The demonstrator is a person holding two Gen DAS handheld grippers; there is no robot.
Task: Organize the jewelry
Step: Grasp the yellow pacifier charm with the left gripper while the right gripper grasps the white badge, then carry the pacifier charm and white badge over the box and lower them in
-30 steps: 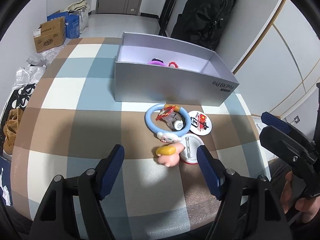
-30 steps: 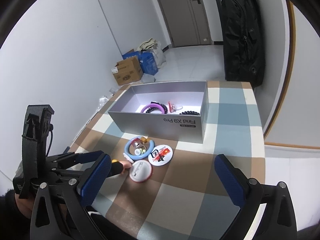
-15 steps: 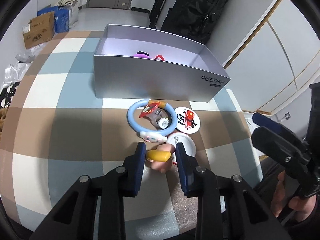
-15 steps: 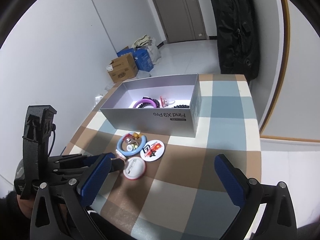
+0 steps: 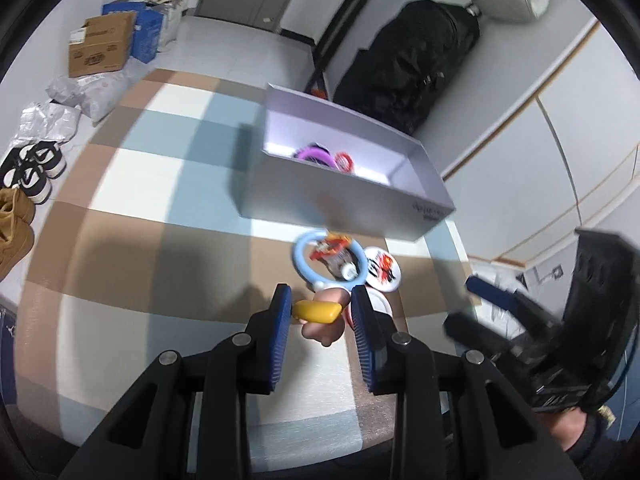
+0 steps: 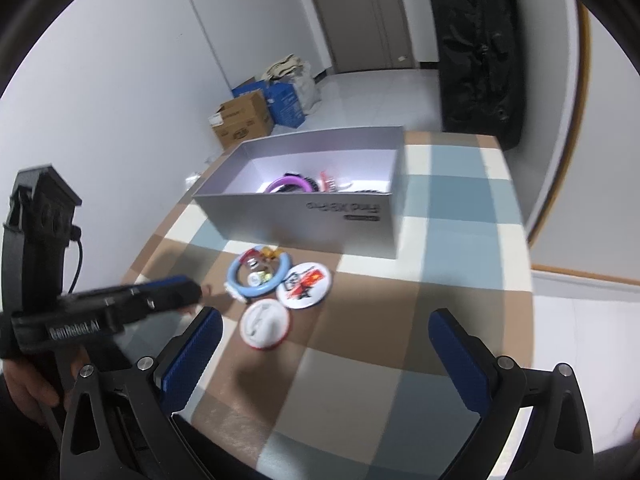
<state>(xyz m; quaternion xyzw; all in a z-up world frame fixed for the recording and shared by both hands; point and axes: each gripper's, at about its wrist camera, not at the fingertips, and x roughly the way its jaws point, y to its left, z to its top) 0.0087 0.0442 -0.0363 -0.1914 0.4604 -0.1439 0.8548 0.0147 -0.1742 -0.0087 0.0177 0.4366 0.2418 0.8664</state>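
My left gripper (image 5: 320, 312) is shut on a pink and yellow charm (image 5: 320, 314) and holds it above the checked table. A light blue ring (image 5: 330, 258) with small trinkets inside lies just beyond, next to a red and white badge (image 5: 382, 268). The grey box (image 5: 348, 196) behind holds a purple ring (image 5: 314, 154) and a red piece (image 5: 344, 161). My right gripper (image 6: 324, 344) is open and empty over the table's near side, with a face-down white badge (image 6: 265, 325) ahead of its left finger. The left gripper (image 6: 120, 310) shows there too.
A black backpack (image 5: 408, 76) leans on the wall behind the box. Cardboard boxes (image 5: 100, 46), bags and shoes (image 5: 32, 168) lie on the floor to the left of the table. The right gripper (image 5: 520, 320) shows at the right in the left wrist view.
My left gripper closed on the pink and yellow charm and lifted it off the table. The right gripper shifted closer to the badges and stayed open.
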